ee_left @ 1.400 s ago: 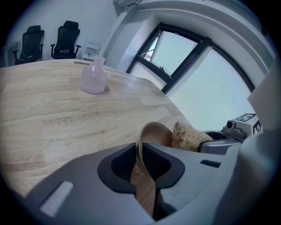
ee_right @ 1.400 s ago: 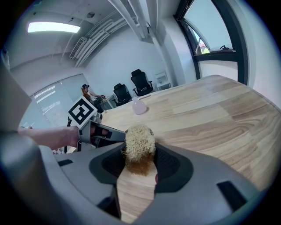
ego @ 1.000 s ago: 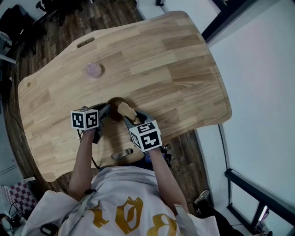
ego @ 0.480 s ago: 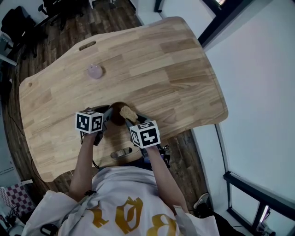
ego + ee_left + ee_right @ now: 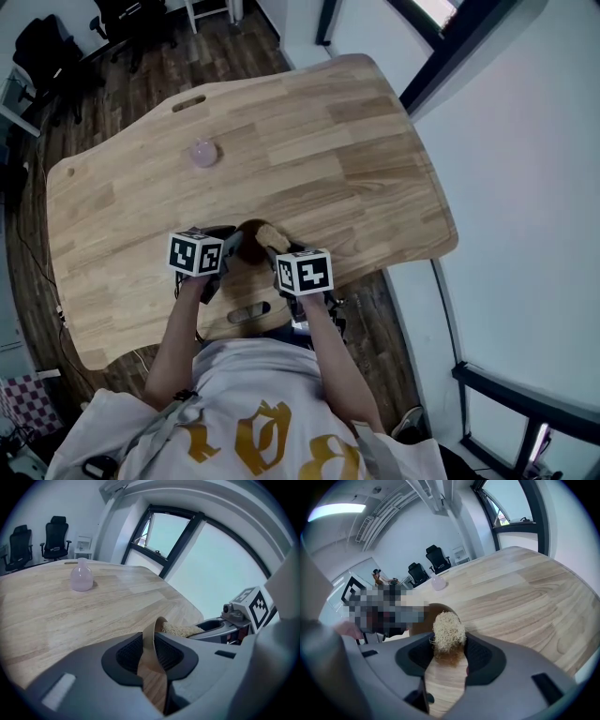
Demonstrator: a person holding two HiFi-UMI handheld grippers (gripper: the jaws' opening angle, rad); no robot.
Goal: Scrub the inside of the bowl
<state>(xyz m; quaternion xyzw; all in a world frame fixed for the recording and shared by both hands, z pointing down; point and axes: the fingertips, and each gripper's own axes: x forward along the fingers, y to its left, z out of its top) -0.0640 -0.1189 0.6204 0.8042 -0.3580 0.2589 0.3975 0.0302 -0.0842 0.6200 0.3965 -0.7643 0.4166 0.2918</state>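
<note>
Clamping the bowl (image 5: 154, 686) rim in the left gripper (image 5: 151, 641), lower middle of frame, to steady it; pinching the fibrous scrubber (image 5: 449, 630) in the right gripper (image 5: 449, 651), ready to rub inside

Head view steeply down — gripper views low, close, sharing the bowl (image 5: 149, 653).

The left arm (image 5: 174, 330) and the right arm (image 5: 330, 349) are bare and reach forward from the body, side by side. The left gripper (image 5: 232, 246) has its jaws closed tight on the thin rim of the bowl (image 5: 151, 641). The right gripper (image 5: 274, 249) has its jaws closed on a scrubber (image 5: 449, 631). The two grippers are close together, their front ends pointing toward each other.
</note>
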